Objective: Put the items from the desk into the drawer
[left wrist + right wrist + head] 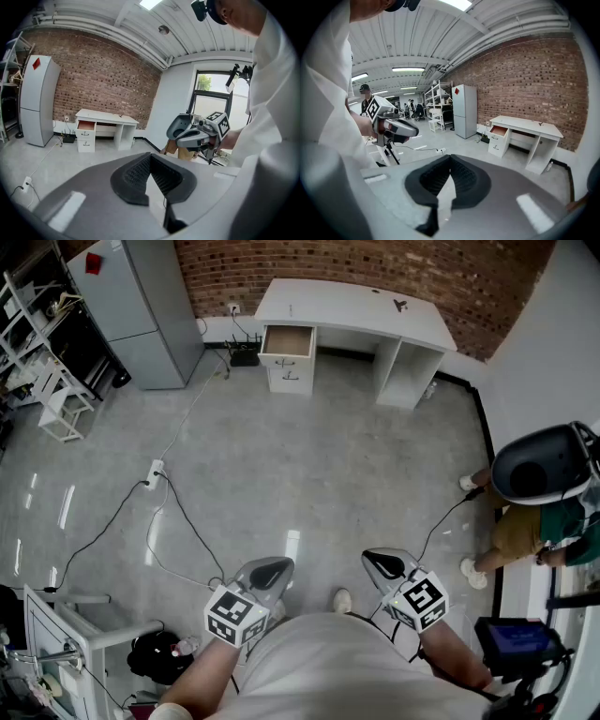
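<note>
A white desk (356,310) stands far off against the brick wall, with its top left drawer (289,341) pulled open. One small dark item (400,305) lies on the desktop. My left gripper (267,573) and right gripper (384,565) hang side by side close to my body, well short of the desk. Both are shut with nothing between the pads. The left gripper view shows the desk (108,119), the drawer (86,125) and the right gripper (187,133) beyond its own shut gripper (150,157). The right gripper view shows the desk (529,126) and the left gripper (401,129).
A grey fridge (150,306) stands left of the desk, with a black box (244,354) on the floor between them. A power strip (155,470) and cables cross the floor at left. White shelves (47,390) line the left side. A person (534,512) stands at the right.
</note>
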Demonstrator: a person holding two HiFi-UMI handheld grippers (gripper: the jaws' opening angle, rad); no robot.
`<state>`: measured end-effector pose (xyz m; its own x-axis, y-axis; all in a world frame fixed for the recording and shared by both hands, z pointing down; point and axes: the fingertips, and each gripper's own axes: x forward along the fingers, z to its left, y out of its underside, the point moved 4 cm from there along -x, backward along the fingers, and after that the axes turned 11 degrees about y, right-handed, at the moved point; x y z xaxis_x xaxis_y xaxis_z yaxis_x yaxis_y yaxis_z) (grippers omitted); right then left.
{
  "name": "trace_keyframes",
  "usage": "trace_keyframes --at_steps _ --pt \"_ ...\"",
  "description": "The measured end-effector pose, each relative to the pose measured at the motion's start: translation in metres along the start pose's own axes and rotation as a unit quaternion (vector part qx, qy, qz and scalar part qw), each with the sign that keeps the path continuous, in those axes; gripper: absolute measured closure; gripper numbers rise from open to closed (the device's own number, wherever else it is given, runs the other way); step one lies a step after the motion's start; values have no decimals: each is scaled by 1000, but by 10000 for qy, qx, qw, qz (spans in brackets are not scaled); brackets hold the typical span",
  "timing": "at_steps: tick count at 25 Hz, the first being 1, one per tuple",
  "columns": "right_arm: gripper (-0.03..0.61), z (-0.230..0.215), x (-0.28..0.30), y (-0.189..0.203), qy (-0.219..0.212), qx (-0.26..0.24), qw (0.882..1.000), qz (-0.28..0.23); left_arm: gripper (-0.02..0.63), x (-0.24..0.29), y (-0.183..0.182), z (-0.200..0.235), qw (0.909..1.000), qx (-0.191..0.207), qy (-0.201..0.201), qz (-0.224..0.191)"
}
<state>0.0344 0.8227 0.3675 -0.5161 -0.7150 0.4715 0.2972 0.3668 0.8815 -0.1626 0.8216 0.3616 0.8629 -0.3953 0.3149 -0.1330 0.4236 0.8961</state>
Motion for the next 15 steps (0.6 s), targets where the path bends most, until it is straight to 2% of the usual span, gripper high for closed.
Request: trace_keyframes --at_steps 4,9,15 --pt "575 -64 -38 20 -35 155 9999 14 606 65 -16 -28 10000 -50 -30 62" --pt "575 -129 -61 38 -68 362 9993 -40 606 127 -38 -43 9995 -276 -136 -50" --pt "575 -186 -50 50 -29 548 9985 -67 606 180 -59 -41 9997 -124 -95 212"
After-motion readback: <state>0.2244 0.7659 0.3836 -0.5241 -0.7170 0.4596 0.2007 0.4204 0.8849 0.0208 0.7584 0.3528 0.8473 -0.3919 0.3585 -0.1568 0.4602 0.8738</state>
